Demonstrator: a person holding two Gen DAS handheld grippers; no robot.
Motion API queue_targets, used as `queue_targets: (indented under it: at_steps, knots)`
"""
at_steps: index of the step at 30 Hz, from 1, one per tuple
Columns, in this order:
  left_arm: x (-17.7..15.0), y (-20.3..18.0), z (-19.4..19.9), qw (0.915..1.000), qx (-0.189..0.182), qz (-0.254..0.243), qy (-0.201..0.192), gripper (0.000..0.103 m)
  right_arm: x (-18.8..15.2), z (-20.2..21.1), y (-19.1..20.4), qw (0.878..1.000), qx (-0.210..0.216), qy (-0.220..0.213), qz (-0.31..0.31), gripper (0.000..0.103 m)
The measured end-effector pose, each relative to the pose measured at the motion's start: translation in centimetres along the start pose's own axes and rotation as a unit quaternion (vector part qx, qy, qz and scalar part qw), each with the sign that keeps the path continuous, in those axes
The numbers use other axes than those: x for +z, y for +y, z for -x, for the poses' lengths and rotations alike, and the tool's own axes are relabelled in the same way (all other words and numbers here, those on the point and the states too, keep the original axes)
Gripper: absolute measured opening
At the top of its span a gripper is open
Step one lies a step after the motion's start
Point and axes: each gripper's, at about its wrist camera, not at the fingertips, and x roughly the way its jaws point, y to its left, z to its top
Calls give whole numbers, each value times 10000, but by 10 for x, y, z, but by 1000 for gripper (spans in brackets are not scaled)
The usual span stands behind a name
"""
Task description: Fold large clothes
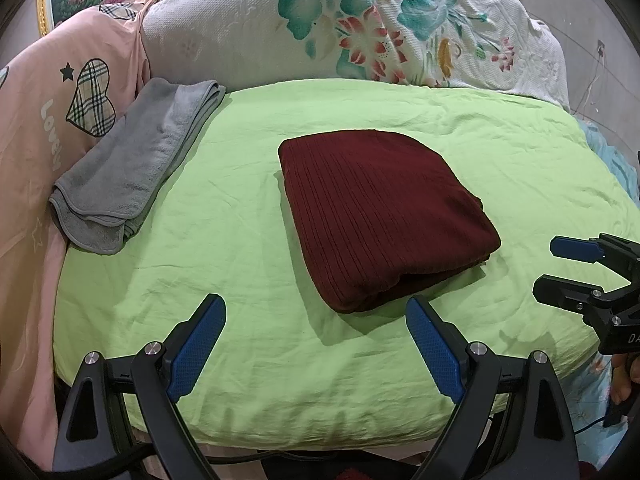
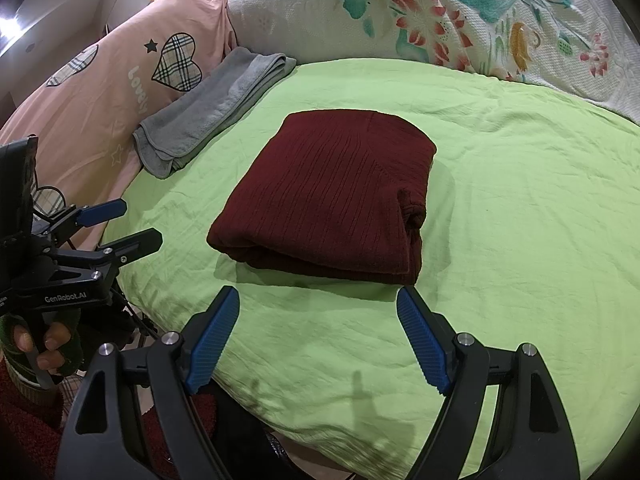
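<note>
Lying folded into a thick rectangle, the maroon ribbed sweater [image 1: 384, 216] rests mid-bed on the green sheet [image 1: 240, 208]. A folded grey towel [image 1: 132, 168] sits at its 10 o'clock. The left claw [image 1: 316, 344] and right claw [image 2: 318, 340] hover released (nothing between their fingers) at its 6 o'clock.

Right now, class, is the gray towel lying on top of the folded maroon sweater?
No: the gray towel lies apart at the sheet's edge by the pink pillow, while the maroon sweater sits alone mid-sheet.
</note>
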Motion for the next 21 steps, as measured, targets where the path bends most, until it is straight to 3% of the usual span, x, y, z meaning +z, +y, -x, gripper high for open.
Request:
queue_targets:
  at_steps: [21]
  knots:
    - [1, -3, -2, 10000, -20, 72, 10, 92, -1, -1, 0, 10000, 8, 3, -8, 81]
